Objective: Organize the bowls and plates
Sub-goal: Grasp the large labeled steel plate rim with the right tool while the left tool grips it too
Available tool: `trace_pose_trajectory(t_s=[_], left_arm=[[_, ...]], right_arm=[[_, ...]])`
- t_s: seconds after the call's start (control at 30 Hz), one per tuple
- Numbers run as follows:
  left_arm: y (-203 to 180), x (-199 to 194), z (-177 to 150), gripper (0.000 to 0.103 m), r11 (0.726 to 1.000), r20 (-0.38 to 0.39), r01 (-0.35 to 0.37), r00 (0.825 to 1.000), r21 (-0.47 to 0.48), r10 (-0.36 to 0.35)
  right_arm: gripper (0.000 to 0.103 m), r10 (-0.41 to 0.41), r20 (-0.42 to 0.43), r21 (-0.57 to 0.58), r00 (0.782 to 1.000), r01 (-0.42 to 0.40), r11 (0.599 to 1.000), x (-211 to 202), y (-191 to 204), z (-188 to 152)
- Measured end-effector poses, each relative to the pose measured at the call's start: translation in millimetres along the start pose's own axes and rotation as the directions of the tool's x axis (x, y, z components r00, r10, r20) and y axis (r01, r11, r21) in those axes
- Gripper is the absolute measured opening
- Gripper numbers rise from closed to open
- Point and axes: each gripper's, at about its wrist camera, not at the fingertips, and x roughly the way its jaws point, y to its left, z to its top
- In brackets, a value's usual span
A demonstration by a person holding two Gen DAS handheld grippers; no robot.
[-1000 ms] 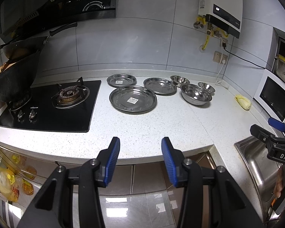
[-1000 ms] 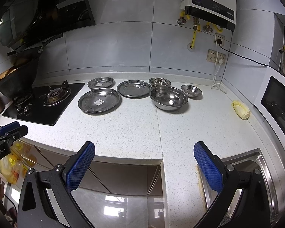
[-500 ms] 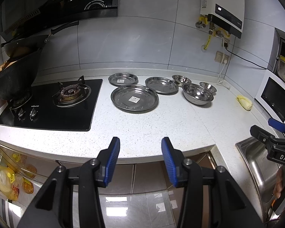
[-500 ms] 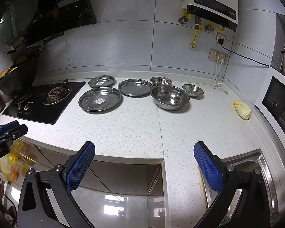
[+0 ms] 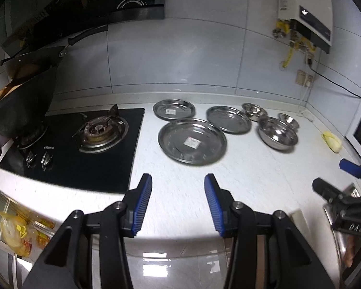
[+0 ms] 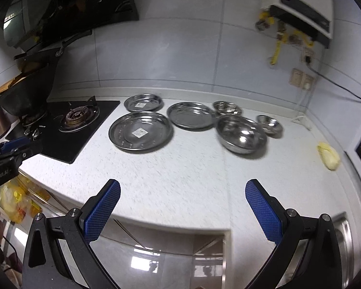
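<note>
Three steel plates lie on the white counter: a large plate (image 5: 192,140) (image 6: 140,130), a small plate (image 5: 173,109) (image 6: 143,102) behind it, and a medium plate (image 5: 228,119) (image 6: 191,114) to the right. Three steel bowls stand further right: a large bowl (image 5: 277,136) (image 6: 241,134), a small bowl (image 5: 254,111) (image 6: 226,107) behind it and a small bowl (image 5: 288,120) (image 6: 269,123) at far right. My left gripper (image 5: 178,181) is open and empty above the counter's front edge. My right gripper (image 6: 183,187) is wide open and empty, also at the front edge.
A black gas hob (image 5: 79,142) with a dark wok (image 5: 19,110) is at the left. A yellow sponge (image 5: 332,142) (image 6: 329,156) lies at the right near a microwave. A steel sink (image 6: 344,236) is at front right. A water heater (image 5: 305,12) hangs on the tiled wall.
Both grippers have moved forward towards the counter; the plates and bowls look nearer and larger. Both stay open and empty. Nothing on the counter has moved.
</note>
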Motion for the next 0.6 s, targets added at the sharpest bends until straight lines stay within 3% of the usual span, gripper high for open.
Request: trace_pose_trajectory(t_s=[0.3, 0.47, 0.6], left_arm=[[20.9, 137.3, 45.1, 0.044, 0.997, -0.083, -0.065, 0.995, -0.049, 0.06], [35.7, 225.1, 55.6, 0.044, 0.99, -0.187, -0.084, 0.981, -0.116, 0.061], [50.0, 278.8, 56.2, 0.044, 0.983, -0.264, -0.081, 0.964, -0.168, 0.034]], right_arm=[[0.102, 0.032, -0.031, -0.016, 0.999, -0.033, 0.999, 107.3, 33.2, 38.9], [0.102, 0.034, -0.08, -0.007, 0.996, -0.035, 0.999, 184.3, 42.8, 55.4], [0.102, 0.089, -0.164, 0.062, 0.983, -0.08, 0.995, 244.3, 41.3, 59.1]])
